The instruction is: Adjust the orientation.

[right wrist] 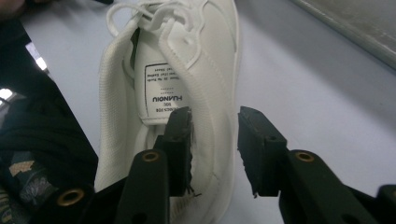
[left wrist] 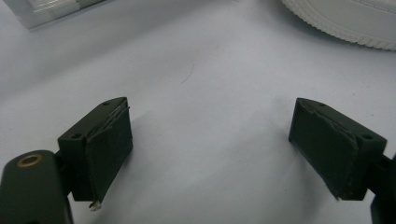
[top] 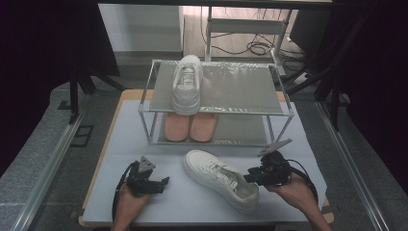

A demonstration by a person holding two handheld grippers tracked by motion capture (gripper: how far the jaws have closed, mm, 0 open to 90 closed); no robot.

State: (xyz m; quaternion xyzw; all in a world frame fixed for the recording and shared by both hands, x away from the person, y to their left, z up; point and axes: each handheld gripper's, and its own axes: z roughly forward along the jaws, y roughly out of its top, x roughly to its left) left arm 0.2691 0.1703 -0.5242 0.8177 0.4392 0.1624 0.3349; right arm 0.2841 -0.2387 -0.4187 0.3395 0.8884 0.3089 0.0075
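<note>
A white sneaker (top: pixel 219 178) lies on the pale mat at the front, toe toward the rack, heel toward the person. My right gripper (top: pixel 248 178) sits at its heel end. In the right gripper view the jaws (right wrist: pixel 215 126) stand apart astride the sneaker's (right wrist: pixel 187 70) side wall, one finger inside the opening and one outside, and the pads do not press on it. My left gripper (top: pixel 163 182) rests to the left of the sneaker. It is open (left wrist: pixel 210 130) over bare mat, with the sneaker's sole edge (left wrist: pixel 345 18) beyond it.
A two-shelf metal rack (top: pixel 240 89) stands at the back of the table. Another white sneaker (top: pixel 186 84) is on its top shelf at the left, and a pink pair (top: pixel 190 126) lies below it. The mat (top: pixel 192 207) has free room in front.
</note>
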